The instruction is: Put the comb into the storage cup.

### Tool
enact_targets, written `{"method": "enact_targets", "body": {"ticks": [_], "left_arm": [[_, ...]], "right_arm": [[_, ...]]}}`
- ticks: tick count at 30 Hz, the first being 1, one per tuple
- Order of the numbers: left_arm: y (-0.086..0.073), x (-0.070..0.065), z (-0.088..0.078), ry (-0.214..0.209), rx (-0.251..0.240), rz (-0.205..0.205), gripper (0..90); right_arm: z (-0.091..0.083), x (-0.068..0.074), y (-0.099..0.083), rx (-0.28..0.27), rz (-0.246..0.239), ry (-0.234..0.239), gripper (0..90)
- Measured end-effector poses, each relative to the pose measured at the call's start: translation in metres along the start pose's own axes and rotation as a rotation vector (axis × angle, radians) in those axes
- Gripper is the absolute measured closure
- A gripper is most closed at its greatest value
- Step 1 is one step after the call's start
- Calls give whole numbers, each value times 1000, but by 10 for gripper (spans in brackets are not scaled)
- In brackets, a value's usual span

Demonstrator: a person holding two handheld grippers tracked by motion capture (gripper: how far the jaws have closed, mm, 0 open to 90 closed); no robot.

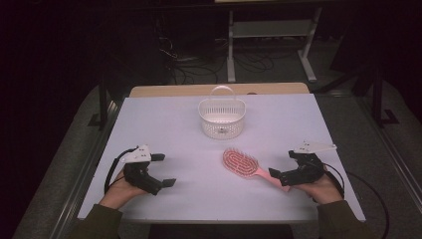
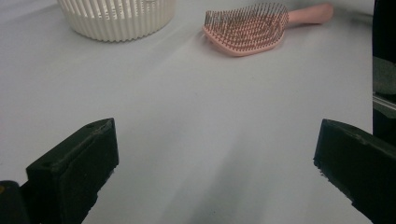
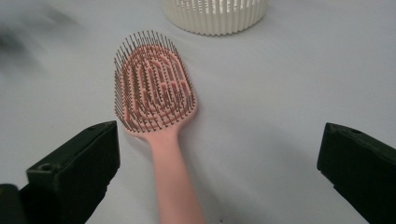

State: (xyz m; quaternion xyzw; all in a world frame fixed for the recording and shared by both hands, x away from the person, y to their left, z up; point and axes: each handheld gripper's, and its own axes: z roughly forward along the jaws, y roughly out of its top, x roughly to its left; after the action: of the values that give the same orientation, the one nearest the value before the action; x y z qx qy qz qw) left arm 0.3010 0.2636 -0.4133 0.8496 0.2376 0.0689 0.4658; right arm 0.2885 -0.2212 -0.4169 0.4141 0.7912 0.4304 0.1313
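A white slatted basket [image 1: 222, 118] with an upright loop handle stands at the far middle of the white table [image 1: 164, 124]; its interior appears bare apart from a small dark mark low on the near wall, which is too small to identify. The basket's ribbed wall [image 2: 116, 21] also shows at the top of the left gripper view, and again at the top of the right gripper view [image 3: 215, 16]. The pink hairbrush [image 1: 245, 166] lies flat on the table nearer the person than the basket and apart from it, bristles up, its oval head toward the table's middle and its handle running toward the right gripper [image 1: 284, 174]. The head is an open pattern of curved pink ribs set with fine dark bristles [image 3: 152, 81]; the handle is plain, smooth and pink. The right gripper's jaws stand spread wide, with the handle lying on the table between them, nearer the left-hand jaw in that gripper's own view, and neither pad pressing on it. The left gripper [image 1: 161, 170] sits at the near left of the table, well apart from the brush [image 2: 247, 28], its jaws spread wide over bare table.
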Motion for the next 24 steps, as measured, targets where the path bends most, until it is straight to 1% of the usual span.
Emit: {"method": "enact_targets", "body": {"ticks": [5,7,9,15,20,24], "left_arm": [[0,0,0,-1,-2,-1,0],[0,0,0,-3,-6,-7,0],[0,0,0,-2,-6,-4,0],[0,0,1,-4,-8,-5,0],[-1,0,2,-14,-10,-10,0],[-1,0,2,-14,-9,6,0]], "right_arm": [[0,1,0,4,-5,5,0],[0,1,0,4,-5,5,0],[-1,1,0,4,-6,5,0],[-2,2,1,8,-12,19,0],[-2,4,4,17,-7,31,0],[-3,6,6,11,-15,31,0]]}}
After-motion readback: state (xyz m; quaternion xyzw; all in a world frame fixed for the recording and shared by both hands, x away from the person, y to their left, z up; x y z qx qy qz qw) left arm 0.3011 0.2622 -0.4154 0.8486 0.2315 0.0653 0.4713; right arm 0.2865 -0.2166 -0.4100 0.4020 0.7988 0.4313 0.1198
